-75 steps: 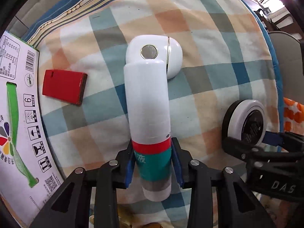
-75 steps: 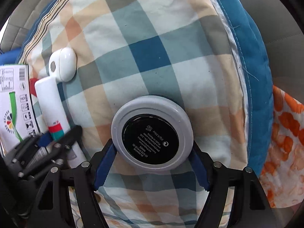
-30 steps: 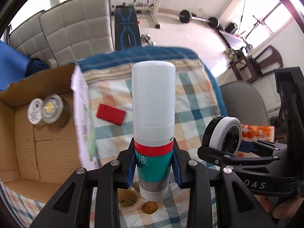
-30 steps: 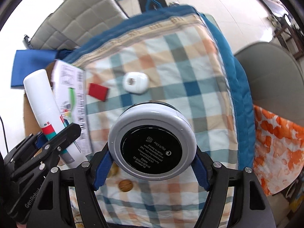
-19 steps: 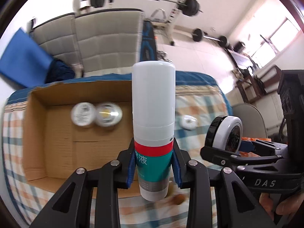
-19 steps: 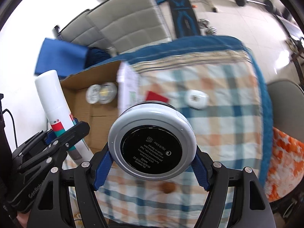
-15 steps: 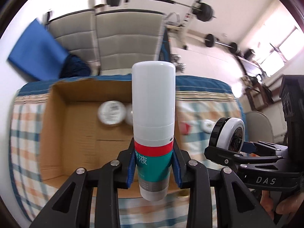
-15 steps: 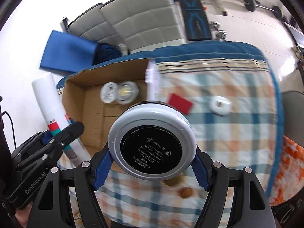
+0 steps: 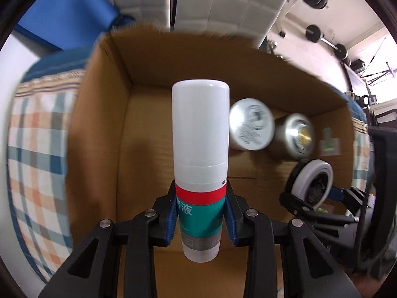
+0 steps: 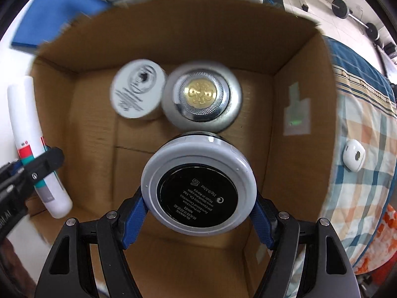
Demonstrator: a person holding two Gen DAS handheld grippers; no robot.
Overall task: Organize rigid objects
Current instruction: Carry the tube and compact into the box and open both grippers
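My left gripper [image 9: 201, 213] is clamped on a tall white pump bottle [image 9: 200, 134], its blue pads biting the teal and red label band near the base, so the capped end sticks out ahead of the fingers. My right gripper [image 10: 198, 213] is clamped across the rim of a round cosmetic compact [image 10: 198, 186], grey ring outside, black printed underside facing the camera.

Both tools point down into an open cardboard box [image 10: 295, 79]. Just beyond the compact, on the box floor, sit two things already put away: a silver jar with a gold emblem on its lid [image 10: 201, 98] and, touching it on the left, a white printed jar [image 10: 137, 89]. From the left camera the same pair lies ahead and to the right of the bottle, and bare cardboard floor lies straight ahead and to the left.

I judge this to be the carry-to-drop step: both items are over the box but not yet set down. Next I need to lower each one to the floor on a free patch, bottle to the left, compact in front of the silver jar, then let go without knocking the jars.

Outside the box, to the right of my right gripper, a small white case [image 10: 353, 155] lies on the checked cloth [image 10: 364, 134], to be collected later.
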